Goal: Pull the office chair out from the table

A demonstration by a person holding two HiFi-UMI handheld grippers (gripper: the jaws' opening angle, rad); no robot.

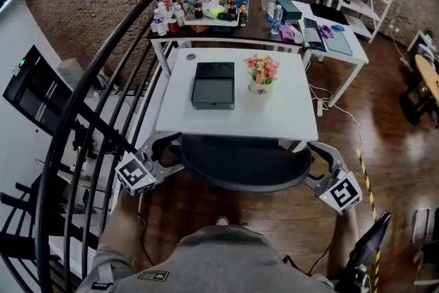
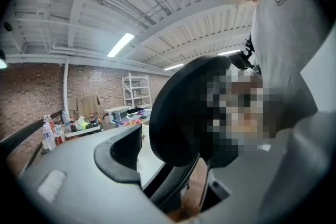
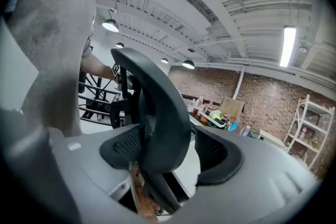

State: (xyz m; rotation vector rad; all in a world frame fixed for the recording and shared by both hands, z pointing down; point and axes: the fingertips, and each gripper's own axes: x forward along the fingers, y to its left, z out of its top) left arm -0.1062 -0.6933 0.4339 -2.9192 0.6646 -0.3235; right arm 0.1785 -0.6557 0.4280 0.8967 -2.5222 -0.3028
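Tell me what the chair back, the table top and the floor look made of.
Chair back: black, matte, smoothly curved shell, probably moulded plastic.
Table top: flat, plain white with a slight sheen, likely laminate or painted board.
Floor: reddish-brown planks with visible seams and glossy reflections, wood or wood-look laminate.

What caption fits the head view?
Open left tool and right tool straddle the office chair back by the white table.

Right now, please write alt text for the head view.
Seen from above, a black office chair stands tucked under a white table. The left hand-held gripper and right hand-held gripper, both open, flank its backrest. A black case and potted flowers sit on the table.
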